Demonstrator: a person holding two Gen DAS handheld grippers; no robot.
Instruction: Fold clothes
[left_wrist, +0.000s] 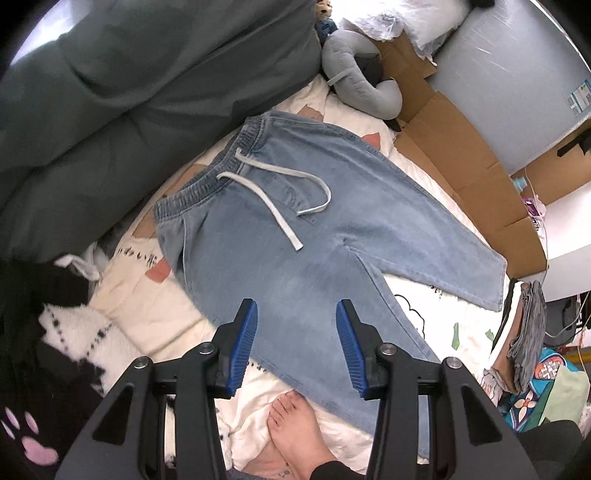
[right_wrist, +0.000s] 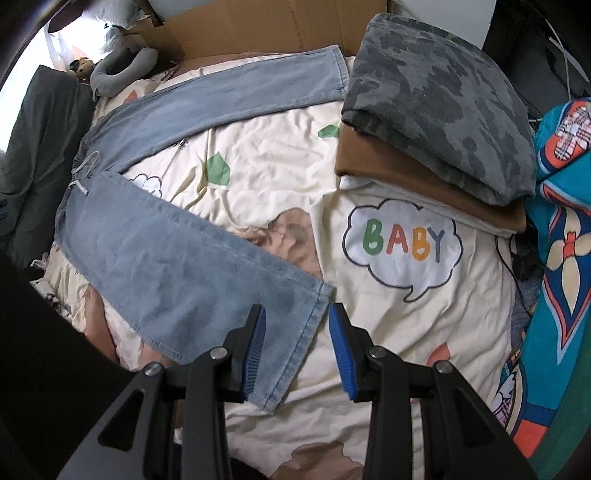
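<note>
Currently, jeans (left_wrist: 295, 221) spread flat on the quilt (right_wrist: 406, 314), unfolded; your left gripper (left_wrist: 295, 325) and right gripper (right_wrist: 297, 325) hover parted, empty; next, pinch the hem at 6 o'clock.

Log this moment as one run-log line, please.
jeans: spread flat, unfolded, legs apart | left claw: open above thigh | right claw: open above hem | folded stack: beside jeans

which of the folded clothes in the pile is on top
The grey camouflage piece tops the pile; the brown one lies under it and a white one at the bottom.
</note>
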